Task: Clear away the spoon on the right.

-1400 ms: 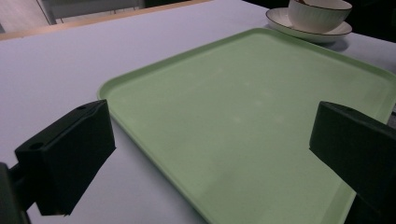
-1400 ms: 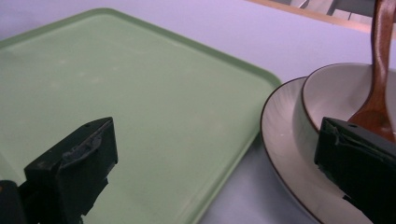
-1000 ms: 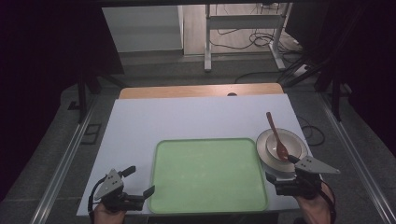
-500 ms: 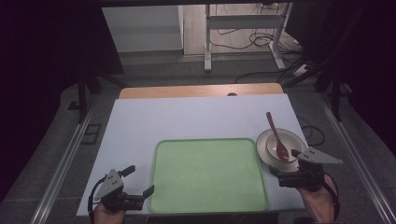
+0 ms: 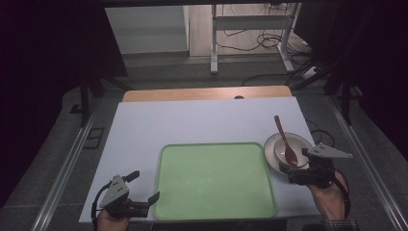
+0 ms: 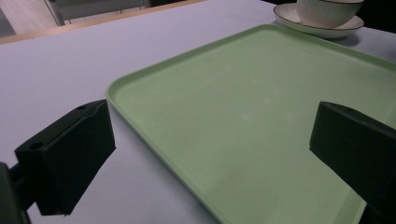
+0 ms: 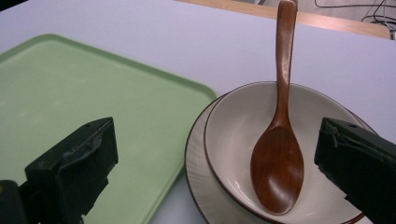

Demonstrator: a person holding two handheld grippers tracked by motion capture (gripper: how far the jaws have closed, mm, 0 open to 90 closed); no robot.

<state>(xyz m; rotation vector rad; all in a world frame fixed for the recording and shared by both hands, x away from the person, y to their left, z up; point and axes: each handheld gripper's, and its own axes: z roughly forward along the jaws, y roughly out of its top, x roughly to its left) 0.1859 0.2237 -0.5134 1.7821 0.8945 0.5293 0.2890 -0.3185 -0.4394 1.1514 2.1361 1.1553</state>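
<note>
A green tray [image 5: 215, 180] lies empty at the table's near middle. To its right a cream bowl [image 5: 280, 149] sits on a matching plate [image 5: 268, 153], and a brown wooden spoon [image 5: 285, 142] rests in the bowl with its handle pointing away. My right gripper [image 5: 294, 168] is open just in front of the bowl; in the right gripper view its jaws flank the bowl [image 7: 233, 130] and spoon [image 7: 280, 140]. My left gripper [image 5: 144, 186] is open at the tray's near left corner, one jaw over the tray [image 6: 261, 116] and one over the table.
The white tabletop [image 5: 207, 120] stretches bare behind the tray to a wooden strip [image 5: 207, 93] at the far edge. Beyond it is floor with a metal stand [image 5: 250, 29] and cables. The plate [image 7: 198, 177] almost touches the tray's right rim [image 7: 154, 74].
My right gripper has edged forward and slightly right, closer to the bowl. The left gripper, tray, bowl and spoon have stayed put.
</note>
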